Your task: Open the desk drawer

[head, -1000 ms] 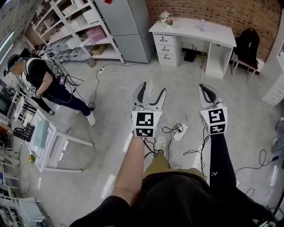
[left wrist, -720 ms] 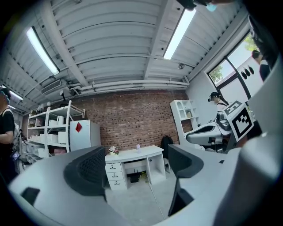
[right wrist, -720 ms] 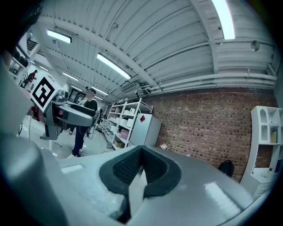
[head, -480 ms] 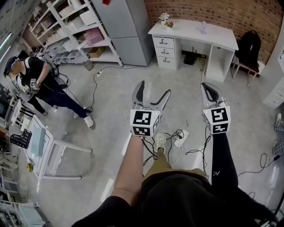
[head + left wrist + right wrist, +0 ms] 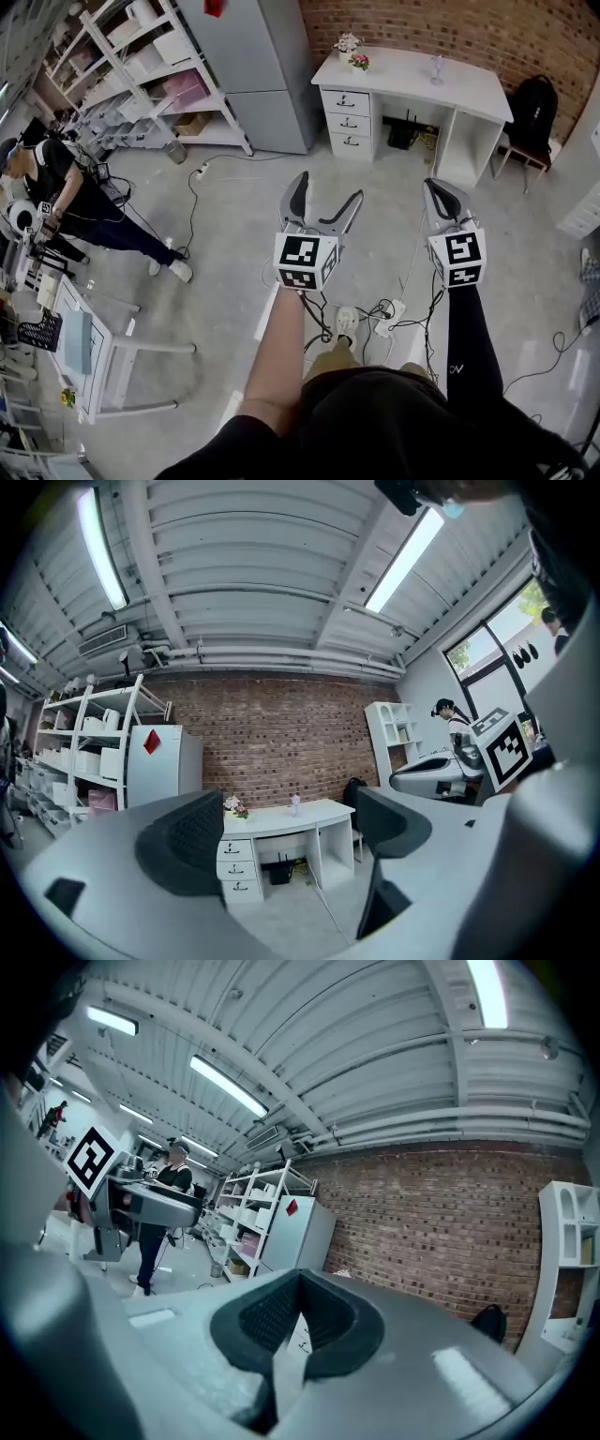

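Desk drawers, white, three stacked under the left end of the white tabletop: rigid, probably light-sliding; best taken by the small dark handle. Left gripper, well short of the tabletop: jaws just opened wide, empty. Right gripper: closed, empty.

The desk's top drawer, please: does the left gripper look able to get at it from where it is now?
Probably not yet. The left gripper, its fingers just opened and empty, hangs well short of the top drawer; only floor shows between, so the way looks free.
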Demonstrator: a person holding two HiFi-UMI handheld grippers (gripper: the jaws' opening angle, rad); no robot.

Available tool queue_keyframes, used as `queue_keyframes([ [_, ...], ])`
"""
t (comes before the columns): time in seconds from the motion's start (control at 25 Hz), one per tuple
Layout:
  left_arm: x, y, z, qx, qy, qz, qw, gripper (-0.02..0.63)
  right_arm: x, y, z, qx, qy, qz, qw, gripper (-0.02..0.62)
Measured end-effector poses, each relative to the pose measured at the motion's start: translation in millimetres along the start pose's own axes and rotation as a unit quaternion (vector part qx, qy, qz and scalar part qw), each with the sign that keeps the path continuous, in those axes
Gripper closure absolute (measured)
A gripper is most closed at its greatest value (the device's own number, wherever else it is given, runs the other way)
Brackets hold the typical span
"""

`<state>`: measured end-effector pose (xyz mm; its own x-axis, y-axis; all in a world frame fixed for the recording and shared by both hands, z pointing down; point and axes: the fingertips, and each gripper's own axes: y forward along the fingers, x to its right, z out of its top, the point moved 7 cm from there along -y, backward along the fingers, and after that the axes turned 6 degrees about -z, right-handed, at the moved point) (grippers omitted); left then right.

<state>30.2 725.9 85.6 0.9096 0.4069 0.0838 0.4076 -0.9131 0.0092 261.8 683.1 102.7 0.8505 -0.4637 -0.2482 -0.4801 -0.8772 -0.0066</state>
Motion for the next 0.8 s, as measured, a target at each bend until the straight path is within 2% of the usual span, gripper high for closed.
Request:
queue_keyframes([
  [0.44, -121.6, 102.2, -18.2, -0.008, -0.008, -0.037, 0.9992, 0.178, -1.9, 145.3, -6.5, -0.02, 0.016, -0.033, 0.999, 0.595],
  [0.8, -182.2, 154.7, -37.7, -0.019, -0.008, -0.046, 0.9987, 0.178, -5.6, 223.0, -17.9, -0.036, 0.021, -0.049, 0.998, 0.595],
])
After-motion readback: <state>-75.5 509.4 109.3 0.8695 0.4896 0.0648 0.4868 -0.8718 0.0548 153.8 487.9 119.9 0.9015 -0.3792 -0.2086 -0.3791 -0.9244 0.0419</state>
